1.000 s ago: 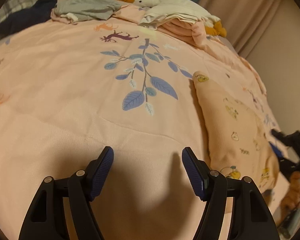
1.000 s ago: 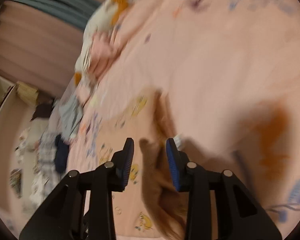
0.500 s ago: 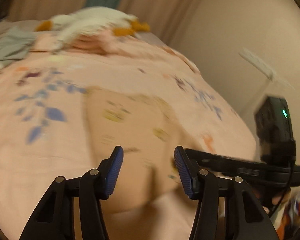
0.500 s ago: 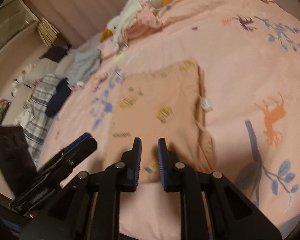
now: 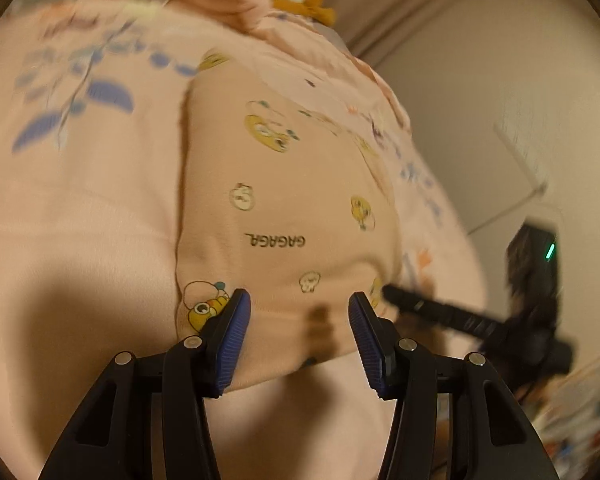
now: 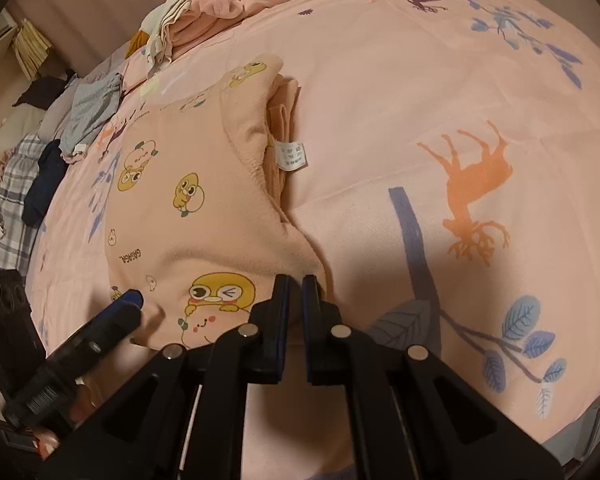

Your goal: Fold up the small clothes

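A small peach garment (image 5: 284, 200) with yellow cartoon prints lies folded lengthwise on the pink bedspread (image 5: 80, 208). It also shows in the right wrist view (image 6: 188, 216), with a white label (image 6: 292, 155) at its right edge. My left gripper (image 5: 298, 320) is open, its fingers over the garment's near hem. My right gripper (image 6: 296, 300) is nearly closed at the garment's near right corner; I cannot tell whether cloth is between the pads. The right gripper (image 5: 440, 312) reaches in at the right of the left wrist view. The left gripper's finger (image 6: 116, 312) shows at lower left of the right wrist view.
A heap of folded clothes and a goose plush (image 6: 196, 8) sits at the far end of the bed. Grey and dark clothes (image 6: 80, 120) and a plaid cloth (image 6: 12, 184) lie at the far left. The bed's edge and a wall (image 5: 480, 100) are to the right.
Both grippers moved down to the garment's near hem. The right gripper's jaws narrowed further at the corner. The left gripper stayed open and closed in on the hem.
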`<state>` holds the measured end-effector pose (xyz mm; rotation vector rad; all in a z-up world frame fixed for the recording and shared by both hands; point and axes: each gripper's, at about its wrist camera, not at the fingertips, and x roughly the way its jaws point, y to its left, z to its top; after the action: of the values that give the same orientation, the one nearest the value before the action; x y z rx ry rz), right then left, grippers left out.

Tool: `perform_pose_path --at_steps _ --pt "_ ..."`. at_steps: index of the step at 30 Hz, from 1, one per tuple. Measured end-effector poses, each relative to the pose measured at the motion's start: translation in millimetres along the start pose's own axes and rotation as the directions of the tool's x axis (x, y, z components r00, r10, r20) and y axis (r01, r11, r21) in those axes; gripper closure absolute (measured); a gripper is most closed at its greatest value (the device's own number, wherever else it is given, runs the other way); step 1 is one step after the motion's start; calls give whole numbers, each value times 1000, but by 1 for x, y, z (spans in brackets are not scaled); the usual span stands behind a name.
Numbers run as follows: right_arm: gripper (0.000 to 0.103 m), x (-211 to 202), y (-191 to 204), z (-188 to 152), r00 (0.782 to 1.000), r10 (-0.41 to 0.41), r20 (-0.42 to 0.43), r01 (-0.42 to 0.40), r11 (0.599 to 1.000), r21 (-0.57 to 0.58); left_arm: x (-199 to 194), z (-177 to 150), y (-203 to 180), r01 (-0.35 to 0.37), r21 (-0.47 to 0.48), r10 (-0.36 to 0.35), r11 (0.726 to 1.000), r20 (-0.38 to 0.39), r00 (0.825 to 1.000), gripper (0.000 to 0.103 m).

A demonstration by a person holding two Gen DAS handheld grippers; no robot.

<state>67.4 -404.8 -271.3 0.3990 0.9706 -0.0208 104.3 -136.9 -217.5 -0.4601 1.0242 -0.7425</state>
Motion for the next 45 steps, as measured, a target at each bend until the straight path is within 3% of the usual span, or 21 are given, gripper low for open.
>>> perform_pose_path --at_steps 3,5,14,34,45 --pt "99 3 -6 0 1000 24 -5 -24 999 30 -2 4 15 77 -84 -78 993 -5 997 49" --pt "98 7 -10 3 999 46 -13 -45 997 60 -3 3 16 90 -99 -91 991 -1 996 49" --pt "97 6 -6 0 999 46 -9 -45 998 52 2 -4 -4 -21 14 21 1000 19 1000 49" --pt "96 6 -3 -1 999 36 13 -36 999 34 9 -10 -18 -81 81 77 993 46 996 49" --pt "96 6 -3 -2 999 36 25 -37 999 29 9 -9 -18 -71 72 67 995 48 997 49"
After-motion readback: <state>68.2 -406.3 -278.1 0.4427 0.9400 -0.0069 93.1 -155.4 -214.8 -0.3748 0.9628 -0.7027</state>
